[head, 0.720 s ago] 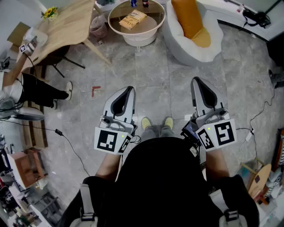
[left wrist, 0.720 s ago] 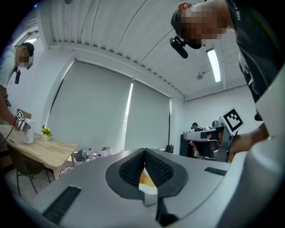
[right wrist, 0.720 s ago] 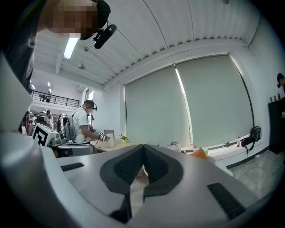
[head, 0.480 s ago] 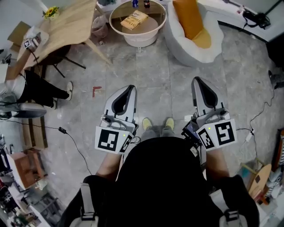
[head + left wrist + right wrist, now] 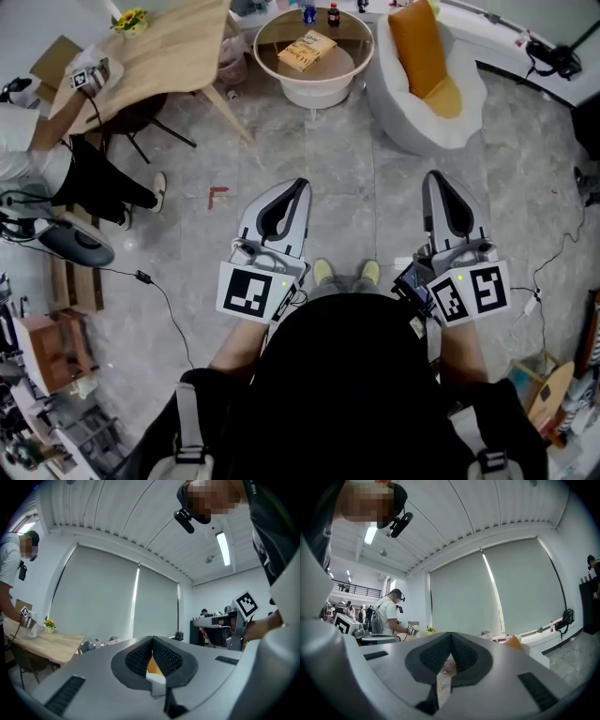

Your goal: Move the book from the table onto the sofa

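A tan book (image 5: pixel 307 50) lies flat on the round white table (image 5: pixel 317 91) at the top of the head view. To its right stands the white round sofa (image 5: pixel 417 117) with an orange cushion (image 5: pixel 417 36) leaning in it. My left gripper (image 5: pixel 298 185) and right gripper (image 5: pixel 441 176) are held level over the grey tiled floor, well short of the table. Both are shut with nothing between the pads. In the left gripper view the left gripper (image 5: pixel 152 639) has its jaws meeting at the tip; the right gripper (image 5: pixel 451 634) looks the same in its own view.
A wooden table (image 5: pixel 155 47) with yellow flowers (image 5: pixel 129 19) stands at the top left, and a person (image 5: pixel 56 169) works beside it. Two bottles (image 5: pixel 319 14) stand at the round table's far rim. Cables (image 5: pixel 155 286) trail over the floor at left and right.
The round table, book and sofa have slid lower and rightward in the head view and look closer. Both grippers stay shut and level, side by side.
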`<state>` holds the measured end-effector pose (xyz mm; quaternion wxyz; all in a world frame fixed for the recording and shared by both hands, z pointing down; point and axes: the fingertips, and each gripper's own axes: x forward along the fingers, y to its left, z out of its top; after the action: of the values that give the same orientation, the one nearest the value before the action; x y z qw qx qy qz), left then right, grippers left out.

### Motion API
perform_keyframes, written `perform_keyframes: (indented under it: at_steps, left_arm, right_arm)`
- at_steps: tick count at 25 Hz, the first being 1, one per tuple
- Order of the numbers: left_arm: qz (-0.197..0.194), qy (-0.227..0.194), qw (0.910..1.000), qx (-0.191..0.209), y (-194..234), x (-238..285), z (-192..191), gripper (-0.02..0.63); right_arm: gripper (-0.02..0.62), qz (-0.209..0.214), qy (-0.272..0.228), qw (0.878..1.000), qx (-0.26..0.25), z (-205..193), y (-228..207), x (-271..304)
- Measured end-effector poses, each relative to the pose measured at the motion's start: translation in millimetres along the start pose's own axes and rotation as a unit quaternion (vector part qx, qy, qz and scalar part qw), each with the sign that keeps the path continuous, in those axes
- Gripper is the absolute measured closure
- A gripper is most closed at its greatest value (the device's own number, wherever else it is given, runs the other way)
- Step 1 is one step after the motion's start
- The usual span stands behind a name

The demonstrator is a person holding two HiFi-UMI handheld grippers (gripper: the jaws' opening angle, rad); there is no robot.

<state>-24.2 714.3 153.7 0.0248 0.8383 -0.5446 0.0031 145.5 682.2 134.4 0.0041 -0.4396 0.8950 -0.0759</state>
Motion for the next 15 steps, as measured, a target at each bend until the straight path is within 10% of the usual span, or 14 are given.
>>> perform_keyframes:
  at_steps: [15]
  left_arm:
    - [-0.001, -0.011, 0.9999, 0.002, 42, -1, 0, 0.594]
  right_arm:
    - [0.594, 0.006, 0.007, 1.000, -0.017, -5, 28, 35]
